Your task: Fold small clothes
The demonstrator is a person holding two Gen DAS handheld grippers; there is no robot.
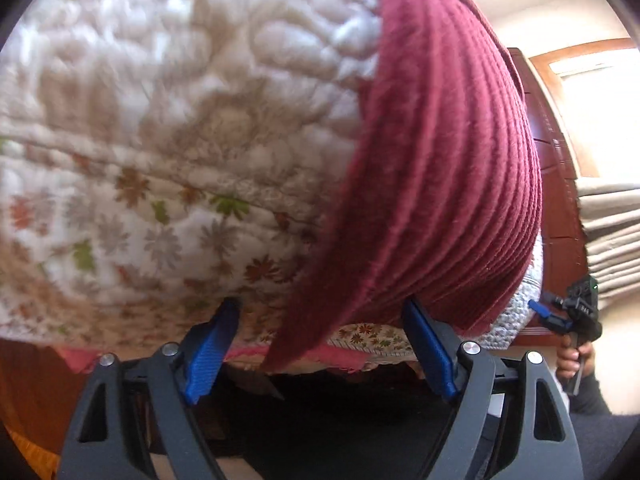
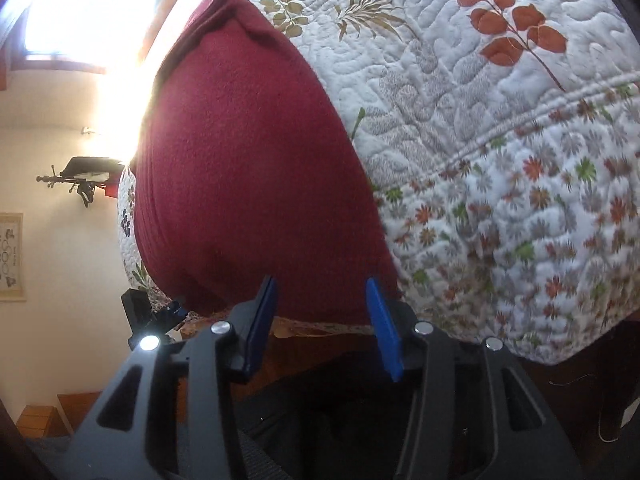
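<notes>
Dark red cloth (image 1: pixel 440 168) flat on a flowery white quilt (image 1: pixel 160 140), near the bed's edge. Left gripper (image 1: pixel 320 312) and right gripper (image 2: pixel 322 288) both wide open, holding nothing. Bright window (image 2: pixel 76 4), pale walls.

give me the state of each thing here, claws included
dark red ribbed knit garment: lying flat on the quilt, near edge at the bed's edge, ungripped
floral quilted white bedspread: spread over the bed
left claw: open
right claw: open, at the garment's near edge
</notes>
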